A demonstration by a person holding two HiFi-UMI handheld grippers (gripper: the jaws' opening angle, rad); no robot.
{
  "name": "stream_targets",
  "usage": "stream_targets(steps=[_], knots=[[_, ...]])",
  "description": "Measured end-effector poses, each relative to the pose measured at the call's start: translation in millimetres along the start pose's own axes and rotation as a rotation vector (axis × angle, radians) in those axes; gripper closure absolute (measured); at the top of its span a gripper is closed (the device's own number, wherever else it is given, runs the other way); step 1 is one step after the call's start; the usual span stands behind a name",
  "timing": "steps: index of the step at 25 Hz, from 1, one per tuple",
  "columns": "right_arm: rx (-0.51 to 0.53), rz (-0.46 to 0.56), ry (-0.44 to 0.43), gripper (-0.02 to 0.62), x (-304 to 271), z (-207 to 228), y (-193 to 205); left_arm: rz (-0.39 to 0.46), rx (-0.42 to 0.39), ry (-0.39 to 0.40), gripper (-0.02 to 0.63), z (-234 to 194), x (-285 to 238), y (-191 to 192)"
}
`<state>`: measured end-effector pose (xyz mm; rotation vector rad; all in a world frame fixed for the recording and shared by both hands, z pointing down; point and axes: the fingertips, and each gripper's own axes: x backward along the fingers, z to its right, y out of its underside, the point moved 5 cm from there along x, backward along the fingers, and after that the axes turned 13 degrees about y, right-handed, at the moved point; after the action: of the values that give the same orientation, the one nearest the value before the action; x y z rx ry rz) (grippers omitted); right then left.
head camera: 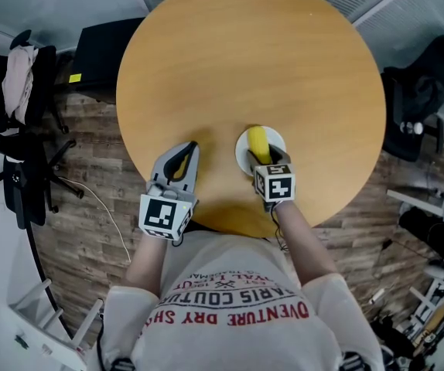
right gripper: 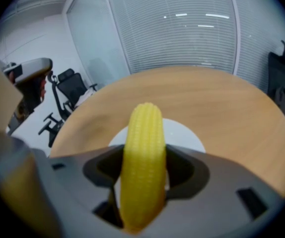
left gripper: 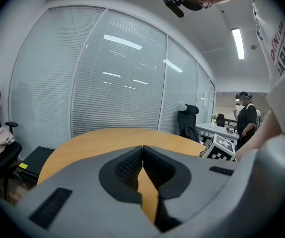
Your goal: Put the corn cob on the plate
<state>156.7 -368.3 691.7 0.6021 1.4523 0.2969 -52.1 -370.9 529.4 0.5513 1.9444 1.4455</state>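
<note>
So the right claw [head camera: 260, 159] is clamped on the corn cob [head camera: 257, 141] and has it right over the plate [head camera: 279, 140], which sits on the counter [head camera: 245, 60] toward the person's side. The cob's long axis runs in line with the claw, with the tip poking out past the jaws, away from the person. My guess is the only move needed is straight down and let go, since the plate's directly underneath. The left claw [head camera: 184, 155] is closed on nothing, parked over the counter off to the side, well apart from the plate. Head view shows the cob centred over the plate. Right gripper view shows the squeeze on its lower half, but I can't tell if the cob touches the plate
</note>
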Motion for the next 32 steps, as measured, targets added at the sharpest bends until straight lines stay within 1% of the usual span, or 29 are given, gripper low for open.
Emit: stream_targets(steps=[5, 10, 14, 19, 20, 21, 22, 24, 28, 32], knots=[[0.034, -0.012, 0.020, 0.330, -1, -4, -1, -0.004, 0.021, -0.016, 0.571, -2, 2, -1], [0.023, -0.002, 0.015, 0.328, 1, -4, -5, 0.000, 0.003, -0.012, 0.571, -1, 0, -2], [0.011, 0.051, 0.018, 0.328, 15, -2, -15, 0.009, -0.008, -0.016, 0.571, 2, -3, -5], [-0.026, 0.168, 0.008, 0.335, 55, 5, -35, 0.026, -0.027, -0.009, 0.571, 15, -5, -14], [-0.039, 0.196, 0.014, 0.380, 65, 7, -39, 0.030, -0.033, -0.007, 0.571, 18, -4, -16], [-0.053, 0.228, 0.027, 0.458, 75, 9, -42, 0.034, -0.038, -0.005, 0.571, 21, -3, -18], [-0.066, 0.260, 0.040, 0.499, 84, 11, -44, 0.040, -0.043, -0.003, 0.571, 25, -3, -20], [-0.087, 0.317, 0.051, 0.543, 101, 15, -48, 0.049, -0.050, 0.004, 0.571, 32, -2, -25], [-0.115, 0.423, 0.027, 0.562, 134, 22, -60, 0.067, -0.082, 0.024, 0.571, 46, -3, -38], [-0.093, 0.554, 0.026, 0.566, 171, 24, -75, 0.099, -0.134, 0.052, 0.571, 60, 0, -58]])
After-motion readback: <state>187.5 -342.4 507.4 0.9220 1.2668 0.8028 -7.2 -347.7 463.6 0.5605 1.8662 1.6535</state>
